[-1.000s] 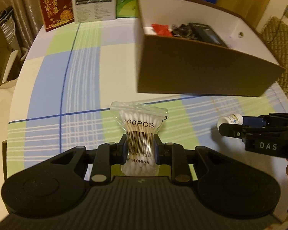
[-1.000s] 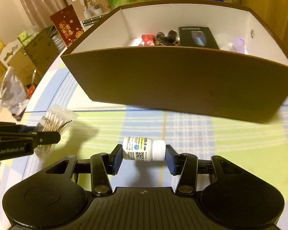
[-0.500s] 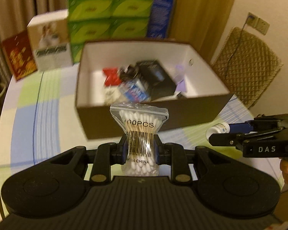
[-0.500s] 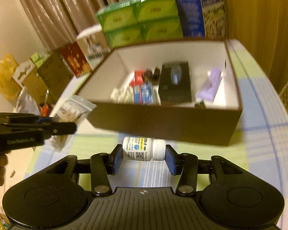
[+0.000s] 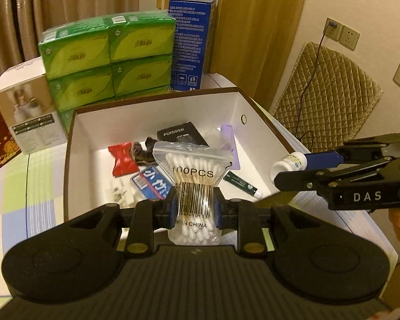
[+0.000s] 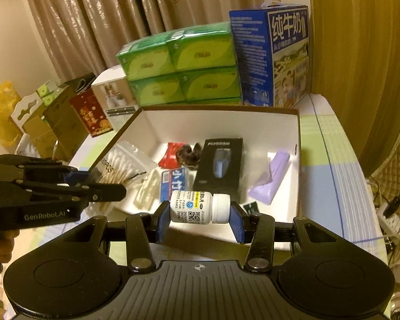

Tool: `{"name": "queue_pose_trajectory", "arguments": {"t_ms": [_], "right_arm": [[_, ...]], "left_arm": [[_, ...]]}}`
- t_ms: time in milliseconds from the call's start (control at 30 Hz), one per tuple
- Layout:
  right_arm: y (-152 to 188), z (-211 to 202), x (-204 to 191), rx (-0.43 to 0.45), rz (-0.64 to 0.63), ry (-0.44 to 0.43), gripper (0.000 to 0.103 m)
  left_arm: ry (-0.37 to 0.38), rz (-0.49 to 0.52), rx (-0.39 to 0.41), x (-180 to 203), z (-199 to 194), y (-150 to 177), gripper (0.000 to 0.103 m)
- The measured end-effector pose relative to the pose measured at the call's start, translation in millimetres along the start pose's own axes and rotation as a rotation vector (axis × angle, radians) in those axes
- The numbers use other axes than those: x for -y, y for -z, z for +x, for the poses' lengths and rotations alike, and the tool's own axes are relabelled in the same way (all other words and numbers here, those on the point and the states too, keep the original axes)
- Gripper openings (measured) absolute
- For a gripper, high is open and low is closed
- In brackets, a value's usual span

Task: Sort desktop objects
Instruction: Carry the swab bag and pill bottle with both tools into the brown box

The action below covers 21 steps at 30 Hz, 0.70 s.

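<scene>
My left gripper [image 5: 194, 208] is shut on a clear bag of cotton swabs [image 5: 193, 176] marked 100PCS, held upright over the near edge of the open brown box [image 5: 69, 144]. My right gripper [image 6: 200, 217] is shut on a small white pill bottle [image 6: 197, 208], lying sideways between the blue pads above the box's near wall. Each gripper shows in the other's view: the right gripper [image 5: 304, 170] with the pill bottle [image 5: 289, 164] at the box's right side, the left gripper [image 6: 104, 184] with the swab bag [image 6: 122, 162] at its left. Inside the box [image 6: 297, 138] lie several items.
In the box are a black shaver box [image 6: 220, 168], a purple pouch [image 6: 272, 178], a red packet [image 6: 170, 158], a blue tube [image 6: 170, 184] and a dark green tube [image 5: 240, 184]. Green tissue packs [image 5: 106, 56], a blue milk carton [image 6: 272, 53] and gift boxes [image 5: 26, 117] stand behind.
Both grippers have risen and come forward over the box with their loads still held. The box's inside, seen from the side before, now lies open below them.
</scene>
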State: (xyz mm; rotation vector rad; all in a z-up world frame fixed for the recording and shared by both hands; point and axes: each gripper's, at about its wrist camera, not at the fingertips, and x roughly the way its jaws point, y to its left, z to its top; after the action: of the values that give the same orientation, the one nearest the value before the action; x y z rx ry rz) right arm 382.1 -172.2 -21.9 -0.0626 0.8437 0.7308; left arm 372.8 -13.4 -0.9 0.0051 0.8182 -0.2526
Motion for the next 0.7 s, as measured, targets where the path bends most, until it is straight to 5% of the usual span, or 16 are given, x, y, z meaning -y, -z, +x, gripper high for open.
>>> {"name": "queue_pose_trajectory", "arguments": {"t_ms": [400, 700], "right_arm": [[-19.6, 34.5, 20.6, -0.067, -0.011, 0.028, 0.044], [-22.1, 71.3, 32.6, -0.21, -0.041, 0.069, 0.044]], "left_arm": [[0.007, 0.018, -0.064, -5.9, 41.4, -24.7, 0.021], [0.037, 0.016, -0.19, -12.0, 86.9, -28.1, 0.021]]}}
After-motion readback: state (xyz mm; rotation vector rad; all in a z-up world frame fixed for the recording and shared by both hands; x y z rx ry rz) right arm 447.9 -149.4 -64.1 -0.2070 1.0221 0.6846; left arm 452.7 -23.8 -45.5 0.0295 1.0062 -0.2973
